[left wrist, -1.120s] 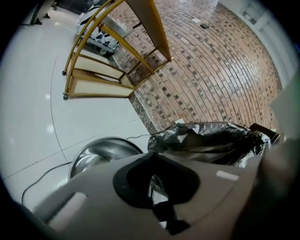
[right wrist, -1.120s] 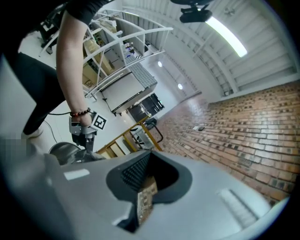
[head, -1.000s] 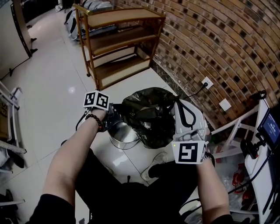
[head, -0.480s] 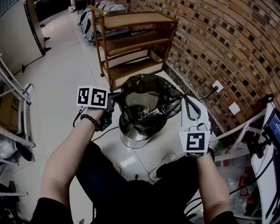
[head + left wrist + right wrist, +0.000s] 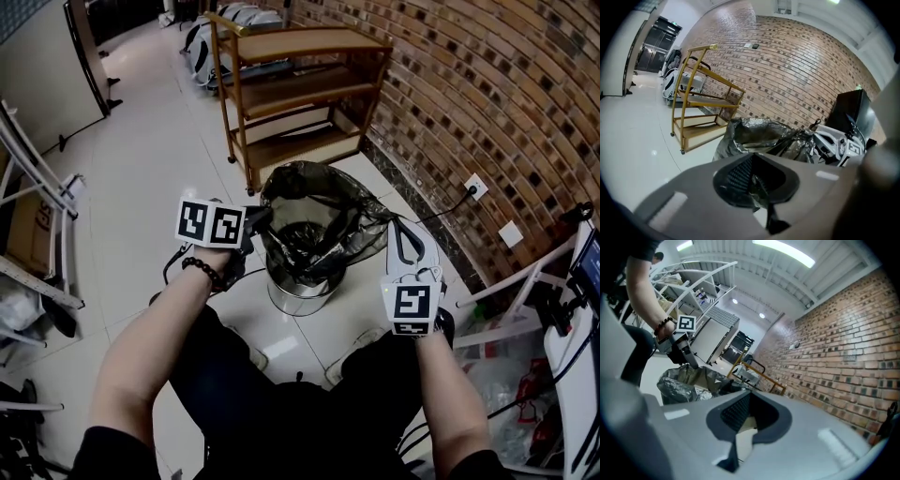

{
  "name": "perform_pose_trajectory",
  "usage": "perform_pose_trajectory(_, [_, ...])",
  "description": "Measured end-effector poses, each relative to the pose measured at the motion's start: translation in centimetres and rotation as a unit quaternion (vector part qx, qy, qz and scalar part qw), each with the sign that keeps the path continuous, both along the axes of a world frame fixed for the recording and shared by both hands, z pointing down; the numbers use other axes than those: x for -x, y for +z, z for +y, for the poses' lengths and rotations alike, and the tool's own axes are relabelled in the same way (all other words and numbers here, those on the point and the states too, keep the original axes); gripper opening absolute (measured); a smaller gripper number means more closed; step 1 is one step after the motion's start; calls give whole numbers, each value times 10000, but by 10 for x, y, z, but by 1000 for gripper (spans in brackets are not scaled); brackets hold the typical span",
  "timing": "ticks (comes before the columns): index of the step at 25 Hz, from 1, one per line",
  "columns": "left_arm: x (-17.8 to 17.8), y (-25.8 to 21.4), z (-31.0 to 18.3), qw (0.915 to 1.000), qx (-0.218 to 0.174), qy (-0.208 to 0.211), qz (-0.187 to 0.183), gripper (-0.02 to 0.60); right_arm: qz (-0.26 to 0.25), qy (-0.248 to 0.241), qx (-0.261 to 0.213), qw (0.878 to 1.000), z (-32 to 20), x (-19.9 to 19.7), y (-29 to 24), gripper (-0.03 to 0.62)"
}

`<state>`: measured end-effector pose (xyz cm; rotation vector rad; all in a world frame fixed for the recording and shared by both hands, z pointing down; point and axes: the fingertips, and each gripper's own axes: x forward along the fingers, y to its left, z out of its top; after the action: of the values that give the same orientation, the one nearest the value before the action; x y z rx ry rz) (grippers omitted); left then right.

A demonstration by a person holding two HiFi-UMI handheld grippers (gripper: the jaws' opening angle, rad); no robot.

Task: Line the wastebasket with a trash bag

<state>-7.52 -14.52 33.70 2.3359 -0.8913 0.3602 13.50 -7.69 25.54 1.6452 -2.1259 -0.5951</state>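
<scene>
Newly spread over the wastebasket (image 5: 302, 298), the limp, slippery bag (image 5: 323, 192) wants rim holds; left gripper (image 5: 262, 221) pinches its film, right gripper (image 5: 392, 225) stands pressed shut alongside.

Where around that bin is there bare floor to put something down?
Widest: the tiles left of the bin, toward the metal racks. A narrow strip runs before the shelf. Right of the bin, cable and white frame crowd the wall.

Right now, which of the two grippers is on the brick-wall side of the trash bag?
The right gripper, the white one. The dark left gripper is across the trash bag, toward the open floor.
</scene>
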Motion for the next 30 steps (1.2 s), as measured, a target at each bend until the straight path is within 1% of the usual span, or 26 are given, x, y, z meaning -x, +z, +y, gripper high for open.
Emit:
perform_pose_trajectory(4, [-4, 21, 10, 9994, -190, 83, -285, 2, 74, 43, 192, 9998, 1, -2, 25, 2])
perform_pose_trajectory(8, [-7, 43, 19, 9986, -293, 167, -405, 2, 147, 114, 463, 9988, 4, -6, 54, 2])
perform_pose_trajectory(11, [-7, 53, 21, 9984, -302, 203, -422, 2, 162, 130, 577, 9981, 3, -8, 68, 3])
perform_pose_trajectory(14, [-7, 50, 16, 9983, -391, 154, -397, 2, 177, 152, 598, 9979, 0, -12, 70, 2])
perform_pose_trajectory(20, [-8, 34, 9, 9965, -733, 134, -391, 2, 218, 183, 487, 9984, -8, -15, 60, 3])
perform_pose_trajectory(25, [-9, 43, 13, 9951, -831, 234, -491, 2, 229, 179, 536, 9981, -11, -13, 69, 3])
perform_pose_trajectory(30, [-10, 70, 19, 9914, -940, 404, -813, 2, 324, 292, 827, 9956, -7, -19, 98, 3])
